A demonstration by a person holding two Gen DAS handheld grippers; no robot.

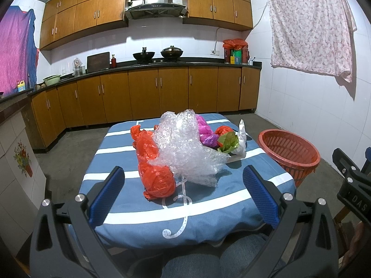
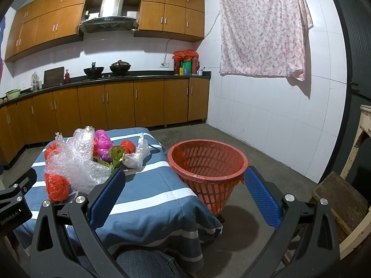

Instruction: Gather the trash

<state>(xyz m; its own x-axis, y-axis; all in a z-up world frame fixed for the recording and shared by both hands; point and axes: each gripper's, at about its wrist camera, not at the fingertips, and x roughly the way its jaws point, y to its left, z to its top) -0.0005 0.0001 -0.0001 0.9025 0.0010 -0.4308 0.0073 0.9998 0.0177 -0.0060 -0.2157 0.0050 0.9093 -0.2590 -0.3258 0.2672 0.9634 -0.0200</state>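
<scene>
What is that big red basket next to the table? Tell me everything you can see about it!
The round red plastic basket is a bin with slotted, lattice-like sides that narrow toward the bottom. A thin red plastic liner bag folds over its rim. It stands upright on the grey concrete floor, close beside the corner of the blue-and-white striped tablecloth. Nothing shows inside it, and neither tongs touch it.

The bubble wrap (image 1: pixel 185 148) hides much of the pink bag (image 1: pixel 205 131) and part of the long red bag (image 1: pixel 151 162) behind it. The basket (image 1: pixel 289 153) loses its foot behind the bench (image 1: pixel 208 210) edge, and in the right wrist view the left tool (image 2: pixel 14 199) is cut off by the frame's edge, so its jaws cannot be read there.
</scene>
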